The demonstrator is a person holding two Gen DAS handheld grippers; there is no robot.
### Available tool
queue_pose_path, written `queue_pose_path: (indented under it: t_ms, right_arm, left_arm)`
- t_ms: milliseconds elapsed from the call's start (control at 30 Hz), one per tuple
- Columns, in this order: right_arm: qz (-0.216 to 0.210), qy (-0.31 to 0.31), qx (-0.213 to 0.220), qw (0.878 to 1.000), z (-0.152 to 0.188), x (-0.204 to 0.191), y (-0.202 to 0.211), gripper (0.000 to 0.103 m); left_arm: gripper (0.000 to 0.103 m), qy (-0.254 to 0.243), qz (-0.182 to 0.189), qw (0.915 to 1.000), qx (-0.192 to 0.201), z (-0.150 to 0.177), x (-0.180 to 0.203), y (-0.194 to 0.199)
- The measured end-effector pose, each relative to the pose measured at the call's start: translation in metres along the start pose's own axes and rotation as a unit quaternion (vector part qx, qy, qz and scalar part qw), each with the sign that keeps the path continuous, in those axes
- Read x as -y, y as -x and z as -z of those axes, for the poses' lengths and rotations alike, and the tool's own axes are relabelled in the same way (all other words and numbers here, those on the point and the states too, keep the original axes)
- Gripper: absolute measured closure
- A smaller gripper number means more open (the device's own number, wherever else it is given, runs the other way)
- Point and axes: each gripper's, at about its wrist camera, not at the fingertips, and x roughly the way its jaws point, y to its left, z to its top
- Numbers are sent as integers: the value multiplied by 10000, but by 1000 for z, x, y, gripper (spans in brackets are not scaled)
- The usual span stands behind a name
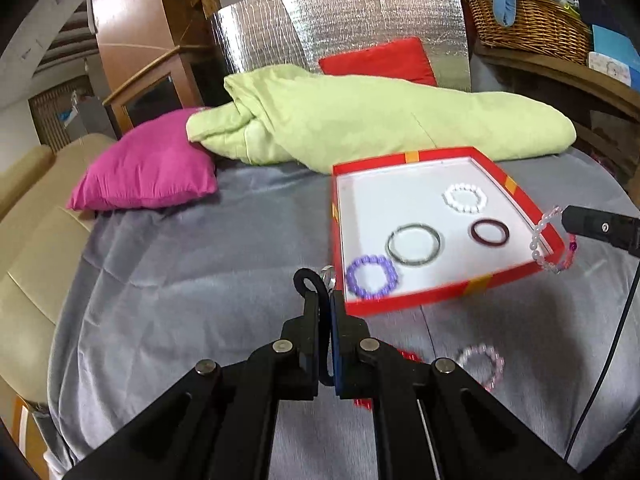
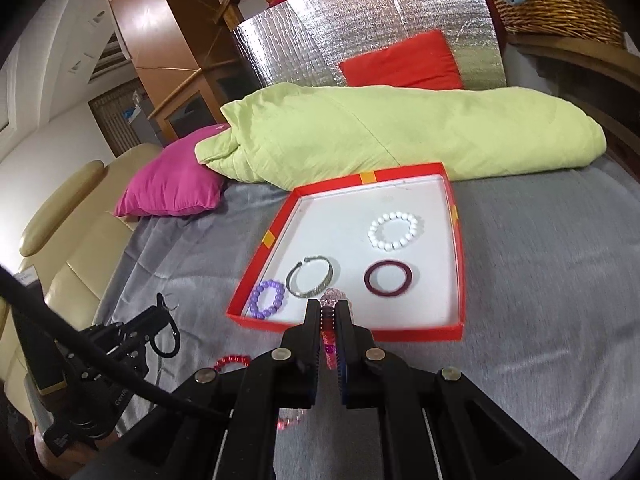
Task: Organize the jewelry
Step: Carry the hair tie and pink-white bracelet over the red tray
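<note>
A red tray [image 1: 420,294] with a white floor lies on the grey sheet. It holds a purple bead bracelet [image 1: 371,277], a silver bangle [image 1: 414,245], a dark red bangle [image 1: 490,233] and a white bead bracelet [image 1: 465,197]. My left gripper [image 1: 325,300] is shut on a black cord [image 1: 306,278] with a small silver ring, just left of the tray's near corner. My right gripper [image 2: 330,308] is shut on a pink and red bead bracelet [image 2: 332,298], hanging over the tray's [image 2: 416,334] near edge. From the left wrist view, that bracelet [image 1: 538,240] dangles from the right gripper [image 1: 568,218].
A red bead bracelet [image 2: 232,362] and a pale pink one [image 1: 482,364] lie loose on the sheet near me. Behind the tray lie a green quilt [image 2: 380,132] and a magenta pillow [image 2: 172,188]. A beige sofa [image 2: 68,240] borders the left, and a wicker basket [image 1: 528,24] stands back right.
</note>
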Motion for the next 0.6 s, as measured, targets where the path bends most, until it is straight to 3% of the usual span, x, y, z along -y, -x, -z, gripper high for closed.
queue_pose_path:
  t_ms: [600]
  right_arm:
    - [-164,66,408,9990,-48,5,-49,96]
  left_arm:
    - [97,40,-366,9989,300,-51,-5,-29]
